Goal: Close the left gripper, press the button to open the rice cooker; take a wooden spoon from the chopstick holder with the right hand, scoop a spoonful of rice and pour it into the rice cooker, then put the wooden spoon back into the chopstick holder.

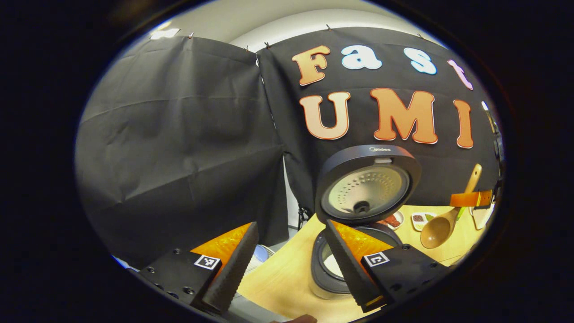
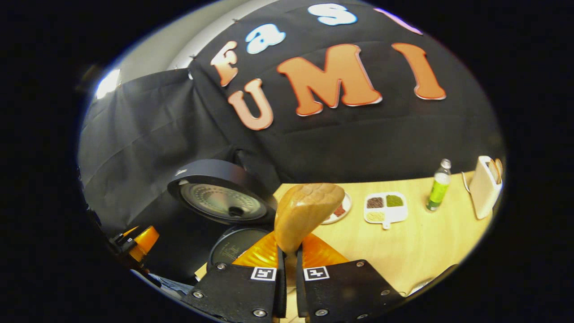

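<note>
Wooden bench (image 1: 287,278), pale, carrying all items listed.

Left gripper view, left to right:
- Left tool (image 1: 289,264): fingers wide apart, holding nothing.
- Rice cooker (image 1: 334,264): ahead of the left tool and partly behind its right-hand finger; lid (image 1: 367,184) raised upright, its pale perforated inner face turned toward the tool; inner pot open below.
- Small dishes on the bench beyond the cooker; contents too small to tell.
- Wooden spoon (image 1: 441,224): up and to the right of the left tool, off the bench, bowl down and handle rising to the far right, where the right tool's fingers clamp it.

Right gripper view, left to right:
- Left tool (image 2: 139,244): low at the far left, beside the cooker.
- Rice cooker (image 2: 233,246): ahead-left of the right tool, lid (image 2: 222,197) up.
- Right tool (image 2: 287,273): fingers pressed together on the wooden spoon (image 2: 305,213), whose bowl stands just ahead of the fingertips, back of the bowl toward the camera.
- Round dish (image 2: 341,208): behind the spoon bowl, partly hidden.
- Divided tray (image 2: 385,207): ahead-right, holding dark, green and pale grains.
- Green bottle (image 2: 437,186): upright, farther right.
- Chopstick holder (image 2: 484,186): white, upright, at the far right of the bench, well apart from the right tool.
</note>
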`<state>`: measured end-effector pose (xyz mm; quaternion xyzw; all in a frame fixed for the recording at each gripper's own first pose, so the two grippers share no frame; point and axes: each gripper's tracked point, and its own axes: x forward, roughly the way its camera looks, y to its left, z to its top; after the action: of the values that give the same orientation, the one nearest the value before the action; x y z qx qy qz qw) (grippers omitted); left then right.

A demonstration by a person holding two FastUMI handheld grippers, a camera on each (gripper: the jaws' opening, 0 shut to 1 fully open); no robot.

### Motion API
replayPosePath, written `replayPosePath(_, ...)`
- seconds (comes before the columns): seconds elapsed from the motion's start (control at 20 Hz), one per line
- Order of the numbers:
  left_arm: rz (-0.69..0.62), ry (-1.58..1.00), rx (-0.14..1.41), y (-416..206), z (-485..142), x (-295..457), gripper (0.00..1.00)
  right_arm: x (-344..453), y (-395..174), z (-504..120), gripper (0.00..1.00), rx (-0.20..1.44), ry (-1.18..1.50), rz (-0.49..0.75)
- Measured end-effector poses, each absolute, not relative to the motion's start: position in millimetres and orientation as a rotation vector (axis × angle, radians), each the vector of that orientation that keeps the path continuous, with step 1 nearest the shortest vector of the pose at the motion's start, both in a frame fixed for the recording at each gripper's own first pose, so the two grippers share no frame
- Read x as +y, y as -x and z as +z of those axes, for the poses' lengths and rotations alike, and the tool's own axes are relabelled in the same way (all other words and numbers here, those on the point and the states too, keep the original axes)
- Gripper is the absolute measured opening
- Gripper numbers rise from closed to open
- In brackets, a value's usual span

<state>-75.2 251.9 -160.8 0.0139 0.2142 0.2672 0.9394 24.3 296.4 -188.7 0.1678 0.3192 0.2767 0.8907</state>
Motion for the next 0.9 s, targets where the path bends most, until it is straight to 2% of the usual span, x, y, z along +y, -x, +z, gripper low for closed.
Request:
replayPosePath(0.05,0.543,-0.031,0.435,73.8,-157.8,248.7,0.93,275.2,-25.1,-194.0,0.08,0.671,-0.361,0.542)
replayPosePath(0.1,0.538,-0.033,0.433,71.1,-155.6,244.5,1.0,253.7,-24.3,-199.6,0.08,0.678,-0.364,0.506)
replayPosePath(0.15,0.532,-0.037,0.432,69.0,-154.2,239.6,0.93,231.0,-22.9,-205.3,0.08,0.682,-0.361,0.469)
replayPosePath(0.2,0.524,-0.043,0.431,65.7,-151.6,233.9,1.0,208.9,-20.9,-211.0,0.08,0.686,-0.358,0.431)
replayPosePath(0.25,0.514,-0.047,0.432,64.5,-150.6,228.3,1.0,187.1,-19.4,-216.0,0.08,0.689,-0.358,0.392)
replayPosePath(0.3,0.504,-0.051,0.431,60.5,-150.1,222.5,0.93,170.2,-18.2,-222.2,0.08,0.69,-0.362,0.357)
replayPosePath(0.35,0.491,-0.053,0.432,56.8,-149.9,215.2,1.0,152.2,-16.0,-225.8,0.08,0.693,-0.366,0.324)
replayPosePath(0.5,0.443,-0.048,0.44,41.3,-152.0,192.9,1.0,99.2,-4.9,-241.8,0.08,0.705,-0.371,0.225)
replayPosePath(0.55,0.425,-0.045,0.443,37.8,-151.6,186.2,0.93,82.4,-10.1,-240.0,0.08,0.71,-0.375,0.193)
replayPosePath(0.6,0.409,-0.043,0.447,32.6,-152.5,178.8,1.0,65.9,-6.8,-244.0,0.08,0.713,-0.383,0.155)
replayPosePath(0.65,0.395,-0.043,0.451,28.6,-152.9,173.5,1.0,53.2,-4.5,-245.2,0.08,0.709,-0.39,0.127)
replayPosePath(0.7,0.382,-0.043,0.449,24.1,-152.7,168.3,0.93,39.8,-1.0,-247.6,0.08,0.705,-0.394,0.1)
replayPosePath(0.9,0.355,-0.063,0.448,13.6,-146.6,157.0,0.93,-1.6,14.1,-263.7,0.08,0.718,-0.407,0.005)
